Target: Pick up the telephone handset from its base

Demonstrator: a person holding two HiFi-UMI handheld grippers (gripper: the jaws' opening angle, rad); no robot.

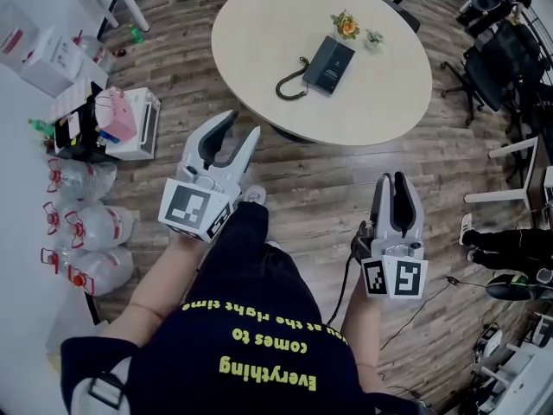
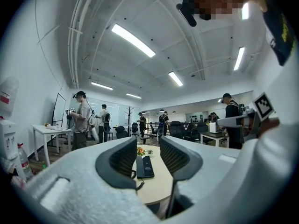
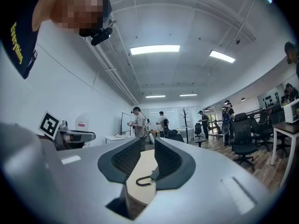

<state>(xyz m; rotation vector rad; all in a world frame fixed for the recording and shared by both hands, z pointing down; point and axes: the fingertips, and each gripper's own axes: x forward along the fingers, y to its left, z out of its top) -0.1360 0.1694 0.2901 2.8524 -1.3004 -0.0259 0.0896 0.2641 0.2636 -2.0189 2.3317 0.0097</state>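
Step in hand: approach, pre-reach, nothing grasped yet. The telephone (image 1: 328, 65) lies on the round desk (image 1: 259, 33), on its far half, next to a small flower bunch (image 1: 346, 26), w/ the coiled cord (image 1: 292, 86) trailing off its near-left side. Handset looks seated on the base; can't separate the two at this range. Both grippers are held level in front of the person, over the wood floor and well apart from the desk. Left gripper (image 1: 244, 126): jaws apart, nothing btwn them, phone only seen far off through the gap. Right gripper (image 1: 391, 180): jaws apart too, narrower gap, also empty. Next move, as I judge it: close in on the desk, pick one gripper, line its jaws across the handset's long side, come down over it, then close and lift. The cord will prob drag, so the other gripper may need to steady the base.
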